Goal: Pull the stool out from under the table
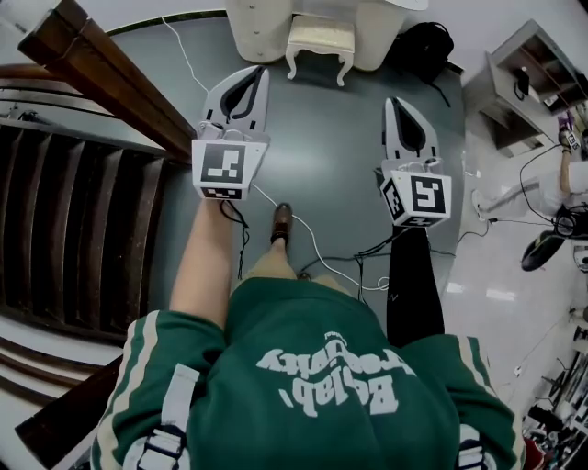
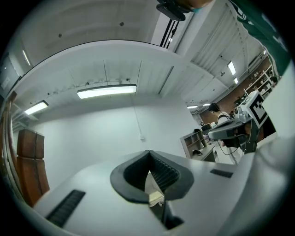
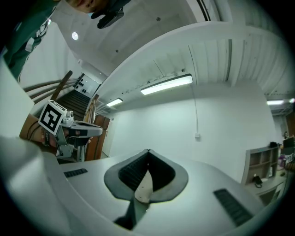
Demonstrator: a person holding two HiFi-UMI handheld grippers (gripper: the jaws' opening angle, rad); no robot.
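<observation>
The cream stool [image 1: 320, 39] with curved legs stands at the top of the head view, tucked against the white table [image 1: 259, 27]. My left gripper [image 1: 259, 72] is held above the grey floor, short of the stool and to its left, jaws shut and empty. My right gripper [image 1: 391, 103] hangs further back, to the stool's right, also shut on nothing. In the left gripper view the left gripper [image 2: 149, 156] points at a white wall and ceiling. The right gripper [image 3: 147, 153] does the same in the right gripper view. Neither gripper view shows the stool.
A dark wooden staircase [image 1: 83, 211] with its banister [image 1: 110, 78] fills the left side. Cables [image 1: 322, 252] trail over the floor by my shoe [image 1: 281, 222]. A black bag [image 1: 424, 46] lies right of the table, and shelving [image 1: 533, 78] stands at the far right.
</observation>
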